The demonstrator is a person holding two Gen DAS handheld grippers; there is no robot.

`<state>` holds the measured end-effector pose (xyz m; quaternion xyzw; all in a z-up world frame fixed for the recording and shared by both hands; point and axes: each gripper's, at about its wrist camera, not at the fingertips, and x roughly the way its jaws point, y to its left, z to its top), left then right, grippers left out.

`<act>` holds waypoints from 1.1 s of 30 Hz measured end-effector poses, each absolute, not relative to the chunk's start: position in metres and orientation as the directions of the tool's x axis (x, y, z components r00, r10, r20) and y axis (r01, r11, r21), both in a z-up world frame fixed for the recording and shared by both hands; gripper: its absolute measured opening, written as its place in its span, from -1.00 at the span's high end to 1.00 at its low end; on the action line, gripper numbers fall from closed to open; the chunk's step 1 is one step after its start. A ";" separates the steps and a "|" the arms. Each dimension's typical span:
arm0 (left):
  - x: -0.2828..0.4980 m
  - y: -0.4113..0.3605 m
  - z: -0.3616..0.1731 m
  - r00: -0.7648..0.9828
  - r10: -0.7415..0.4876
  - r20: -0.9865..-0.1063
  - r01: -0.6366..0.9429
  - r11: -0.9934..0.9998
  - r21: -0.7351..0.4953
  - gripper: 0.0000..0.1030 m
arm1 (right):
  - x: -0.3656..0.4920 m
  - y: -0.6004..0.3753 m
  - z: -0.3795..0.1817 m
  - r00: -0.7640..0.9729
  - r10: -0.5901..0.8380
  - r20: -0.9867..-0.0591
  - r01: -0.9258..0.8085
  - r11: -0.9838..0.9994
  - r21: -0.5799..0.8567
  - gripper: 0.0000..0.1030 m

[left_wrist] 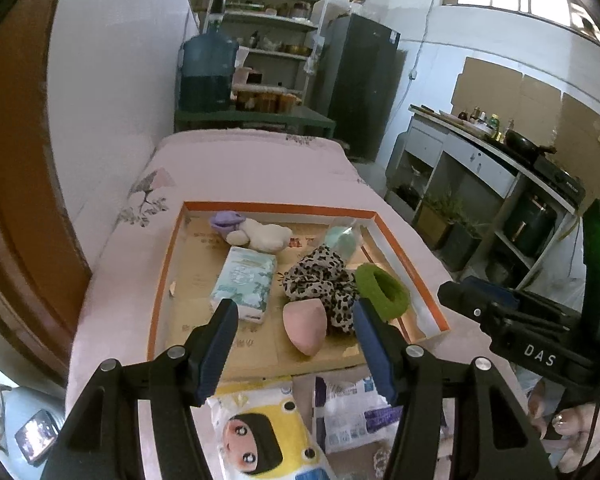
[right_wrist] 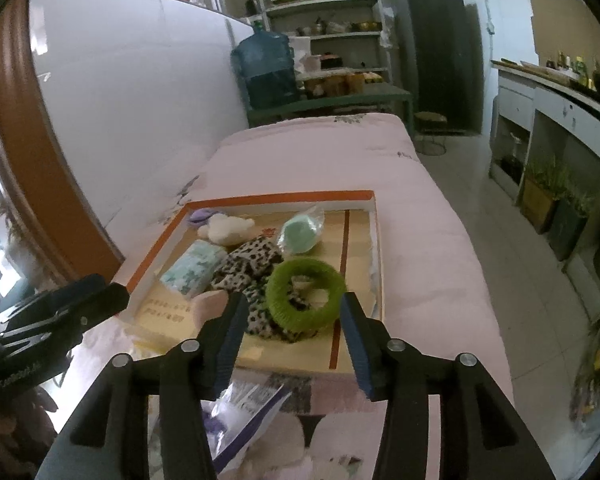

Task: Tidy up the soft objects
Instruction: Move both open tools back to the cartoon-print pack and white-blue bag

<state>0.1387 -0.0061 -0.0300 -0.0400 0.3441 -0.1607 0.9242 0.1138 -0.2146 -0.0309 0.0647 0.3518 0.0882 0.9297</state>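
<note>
A shallow orange-rimmed cardboard tray (left_wrist: 276, 206) lies on a pink cover. In it are a pink egg-shaped sponge (left_wrist: 304, 326), a leopard-print scrunchie (left_wrist: 320, 280), a green fuzzy ring (left_wrist: 382, 290), a floral tissue pack (left_wrist: 244, 280), a white and purple plush (left_wrist: 256, 232) and a bagged mint item (left_wrist: 342, 238). My left gripper (left_wrist: 296, 314) hovers open over the tray's near side, nothing between its fingers. My right gripper (right_wrist: 294, 302) is open and empty too, with the green ring (right_wrist: 306, 294) lying in the tray (right_wrist: 280, 198) beyond its fingers.
In front of the tray lie a yellow pack with a cartoon face (left_wrist: 260, 432) and a white and purple pack (left_wrist: 352, 412). A wall and wooden frame run along the left. A kitchen counter (left_wrist: 480, 152), shelves (left_wrist: 268, 20) and a water jug (left_wrist: 208, 72) stand beyond.
</note>
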 end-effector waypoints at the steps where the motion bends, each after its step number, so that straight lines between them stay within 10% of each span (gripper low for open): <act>1: 0.134 -0.006 -0.028 0.717 -0.323 -0.617 0.272 0.946 -0.179 -0.16 | 0.109 -0.213 -0.030 0.738 0.211 -0.641 -0.122 0.976 0.180 0.01; 33: 0.039 0.047 -0.029 0.772 -0.309 -0.556 0.224 0.950 -0.217 -0.16 | 0.022 -0.193 -0.029 0.729 0.250 -0.637 -0.166 0.968 0.190 0.00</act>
